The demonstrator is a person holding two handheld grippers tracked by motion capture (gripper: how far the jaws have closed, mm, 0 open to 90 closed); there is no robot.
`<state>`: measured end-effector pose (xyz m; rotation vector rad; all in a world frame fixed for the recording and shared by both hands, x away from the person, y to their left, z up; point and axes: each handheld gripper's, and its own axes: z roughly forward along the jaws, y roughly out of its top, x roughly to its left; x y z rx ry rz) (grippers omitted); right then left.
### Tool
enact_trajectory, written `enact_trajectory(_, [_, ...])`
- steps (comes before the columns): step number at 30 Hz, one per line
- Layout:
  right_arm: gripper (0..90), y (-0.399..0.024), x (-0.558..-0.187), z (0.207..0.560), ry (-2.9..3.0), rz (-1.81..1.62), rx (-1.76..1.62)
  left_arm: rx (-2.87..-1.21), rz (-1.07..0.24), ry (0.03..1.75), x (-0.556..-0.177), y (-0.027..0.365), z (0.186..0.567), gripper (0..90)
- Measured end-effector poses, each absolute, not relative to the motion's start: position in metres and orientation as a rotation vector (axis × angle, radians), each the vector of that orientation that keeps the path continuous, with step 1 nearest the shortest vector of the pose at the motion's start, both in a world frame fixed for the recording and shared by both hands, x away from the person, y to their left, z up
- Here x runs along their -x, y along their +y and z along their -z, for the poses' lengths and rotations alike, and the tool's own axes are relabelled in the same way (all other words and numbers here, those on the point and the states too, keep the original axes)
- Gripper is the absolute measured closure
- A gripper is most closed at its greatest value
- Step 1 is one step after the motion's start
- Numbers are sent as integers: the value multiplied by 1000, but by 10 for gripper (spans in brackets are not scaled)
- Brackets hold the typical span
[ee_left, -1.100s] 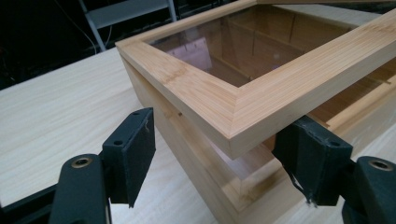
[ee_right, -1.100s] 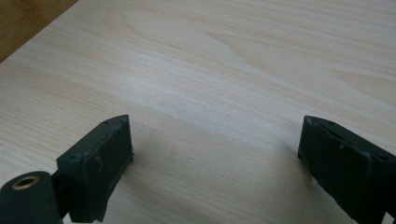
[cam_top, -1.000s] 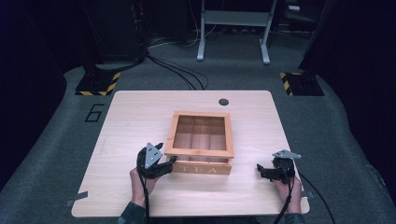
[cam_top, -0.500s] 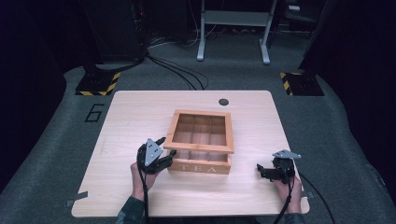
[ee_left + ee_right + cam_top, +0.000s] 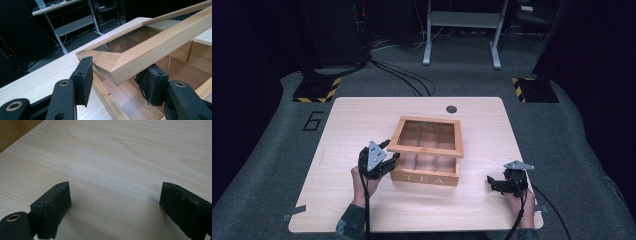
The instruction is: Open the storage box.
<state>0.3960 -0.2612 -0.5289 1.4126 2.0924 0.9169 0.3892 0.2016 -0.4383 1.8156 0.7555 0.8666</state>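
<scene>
Tea box [image 5: 427, 167] sits mid-bench [image 5: 362, 115], glass-paned lid [image 5: 427, 136] raised at its near-left corner and tilted. Left gripper [image 5: 384, 159] at that corner; its jaws have just been closing and now clamp the lid's corner frame, one pad [image 5: 83, 75] on the outer edge, the other under the frame inside the box. Right gripper [image 5: 493, 183] rests low over bare bench right of the box, jaws wide apart, holding nothing.
</scene>
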Motion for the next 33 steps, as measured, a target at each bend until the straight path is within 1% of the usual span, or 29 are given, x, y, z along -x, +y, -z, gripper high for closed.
enact_trajectory(3, [94, -261, -396, 529, 2093, -917, -1412, -1820, -876, 756, -391, 201, 434, 492])
enact_trajectory(9, [94, -261, -396, 529, 2093, -917, -1413, -1813, -892, 762, -395, 202, 428, 544])
enact_trajectory(12, [94, -261, -396, 529, 2092, -918, -1412, -1800, -883, 779, -397, 202, 424, 573])
enact_trajectory(20, [94, -261, -396, 529, 2093, -917, -1412, -1802, -871, 807, -402, 202, 413, 601])
enact_trajectory(22, [94, -261, -396, 529, 2092, -917, -1412, -1803, -859, 818, -403, 203, 410, 622])
enact_trajectory(33, [94, -261, -396, 529, 2092, -917, -1412, -1835, -839, 826, -403, 196, 402, 621])
